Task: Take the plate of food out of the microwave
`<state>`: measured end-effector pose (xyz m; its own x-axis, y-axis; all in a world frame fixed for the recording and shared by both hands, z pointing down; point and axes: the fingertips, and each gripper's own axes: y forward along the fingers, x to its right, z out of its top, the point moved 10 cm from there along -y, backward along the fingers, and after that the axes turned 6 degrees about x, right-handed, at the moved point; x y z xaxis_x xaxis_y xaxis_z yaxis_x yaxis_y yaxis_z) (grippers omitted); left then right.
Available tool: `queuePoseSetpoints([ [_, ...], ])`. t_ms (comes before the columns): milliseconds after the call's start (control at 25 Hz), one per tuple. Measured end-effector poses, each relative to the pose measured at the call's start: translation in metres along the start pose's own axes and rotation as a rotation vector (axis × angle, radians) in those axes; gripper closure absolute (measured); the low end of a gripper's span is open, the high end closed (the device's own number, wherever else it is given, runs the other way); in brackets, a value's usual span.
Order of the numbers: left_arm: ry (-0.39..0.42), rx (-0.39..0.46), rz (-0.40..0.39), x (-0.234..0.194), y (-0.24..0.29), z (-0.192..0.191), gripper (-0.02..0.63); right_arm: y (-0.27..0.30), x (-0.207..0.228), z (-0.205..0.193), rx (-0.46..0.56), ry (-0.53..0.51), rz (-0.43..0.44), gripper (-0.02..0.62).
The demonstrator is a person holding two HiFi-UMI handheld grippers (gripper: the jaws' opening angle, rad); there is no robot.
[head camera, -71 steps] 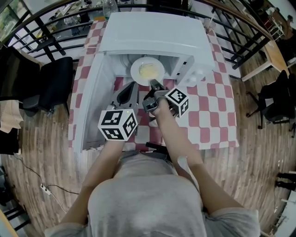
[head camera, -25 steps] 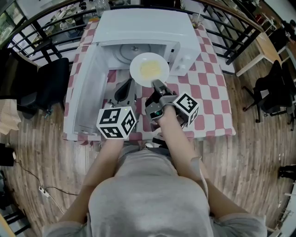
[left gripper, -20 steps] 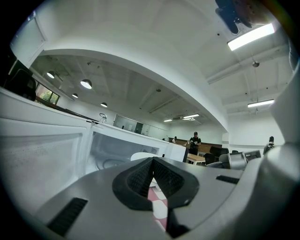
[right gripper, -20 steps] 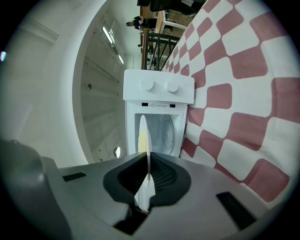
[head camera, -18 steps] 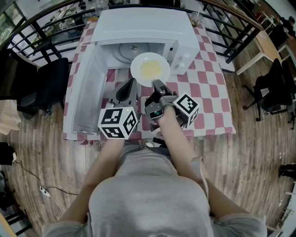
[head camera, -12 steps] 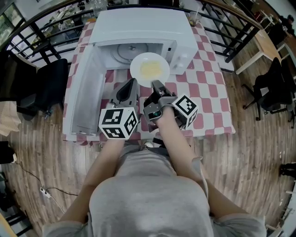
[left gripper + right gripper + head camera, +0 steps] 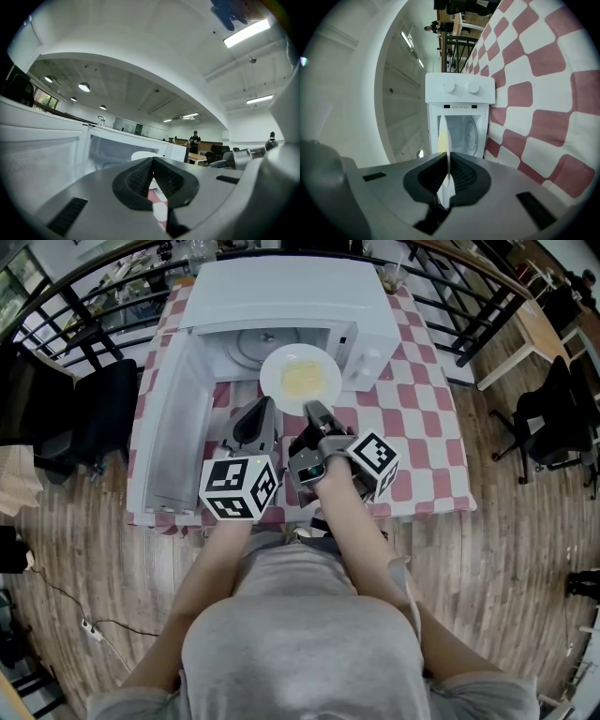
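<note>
A white plate (image 7: pixel 300 381) with yellow food hangs level in front of the open microwave (image 7: pixel 291 287), just outside its cavity. My right gripper (image 7: pixel 312 409) is shut on the plate's near rim. In the right gripper view the plate (image 7: pixel 444 140) shows edge-on, its rim pinched between the pads of the right gripper (image 7: pixel 448 180). My left gripper (image 7: pixel 263 405) hovers beside the plate's left edge, shut with nothing in it. In the left gripper view the left gripper (image 7: pixel 153 161) has its pads together, and the plate (image 7: pixel 143 153) shows just beyond them.
The microwave door (image 7: pixel 173 427) stands swung open on the left. The glass turntable (image 7: pixel 258 345) shows inside the cavity. A red-and-white checked tablecloth (image 7: pixel 422 427) covers the table. Black railings (image 7: pixel 487 306) and chairs (image 7: pixel 98 409) surround it.
Since the earliest frame the plate has come out of the cavity in the right gripper. Over the last second it drifted only slightly left; the left gripper has barely moved.
</note>
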<state>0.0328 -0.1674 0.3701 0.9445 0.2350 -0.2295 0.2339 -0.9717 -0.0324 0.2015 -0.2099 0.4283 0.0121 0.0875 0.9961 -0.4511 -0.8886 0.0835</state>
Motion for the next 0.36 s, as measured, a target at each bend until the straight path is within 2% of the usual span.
queuePoseSetpoints([
  [360, 0.007, 0.01, 0.001, -0.0026, -0.0019, 0.0019, 0.604, 0.0007, -0.0019, -0.0029, -0.001, -0.008, 0.005, 0.562],
])
